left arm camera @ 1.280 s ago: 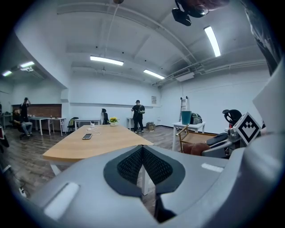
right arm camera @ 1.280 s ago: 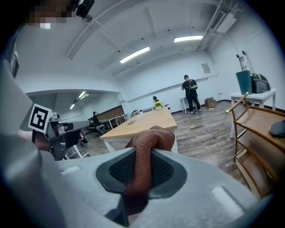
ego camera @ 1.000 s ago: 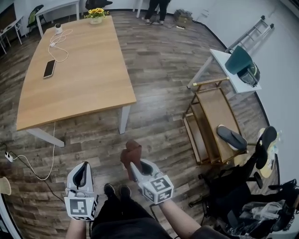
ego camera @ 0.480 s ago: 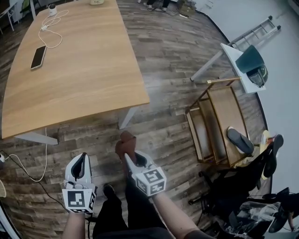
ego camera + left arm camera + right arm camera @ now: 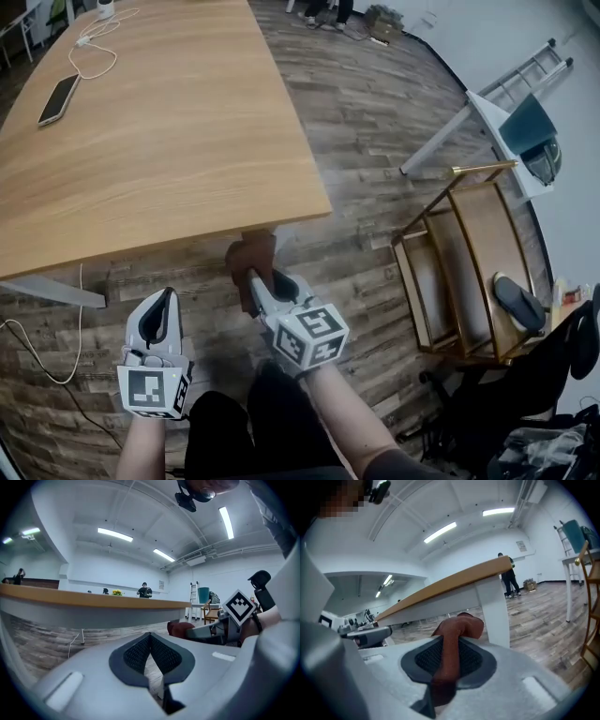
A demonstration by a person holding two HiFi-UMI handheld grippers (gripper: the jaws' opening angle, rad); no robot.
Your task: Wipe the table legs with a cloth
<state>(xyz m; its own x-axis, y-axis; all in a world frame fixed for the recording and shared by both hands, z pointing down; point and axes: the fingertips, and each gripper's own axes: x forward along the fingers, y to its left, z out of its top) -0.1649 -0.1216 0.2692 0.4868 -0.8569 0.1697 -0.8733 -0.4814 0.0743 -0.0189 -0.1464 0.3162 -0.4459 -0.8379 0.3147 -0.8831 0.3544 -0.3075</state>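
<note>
My right gripper point(image 5: 255, 277) is shut on a brown cloth point(image 5: 251, 259), which bunches up past its jaws just under the corner of the wooden table point(image 5: 159, 131). In the right gripper view the brown cloth point(image 5: 457, 632) stands a short way in front of the white table leg point(image 5: 493, 609), and I cannot tell if they touch. From the head view that leg is hidden under the tabletop. My left gripper point(image 5: 161, 312) hangs lower left, jaws shut and empty, its pads point(image 5: 150, 653) pressed together.
A phone point(image 5: 58, 97) and a white cable point(image 5: 89, 52) lie on the tabletop. A gold-framed wooden rack point(image 5: 469, 272) with a dark shoe point(image 5: 517, 302) stands to the right, with a white side table point(image 5: 502, 131) behind it. Another white leg point(image 5: 52, 292) and a cord point(image 5: 47, 366) are at left.
The view has closed in on the table's near corner. The right gripper has carried the cloth forward, up to the edge of the tabletop. The left gripper stays low at the left.
</note>
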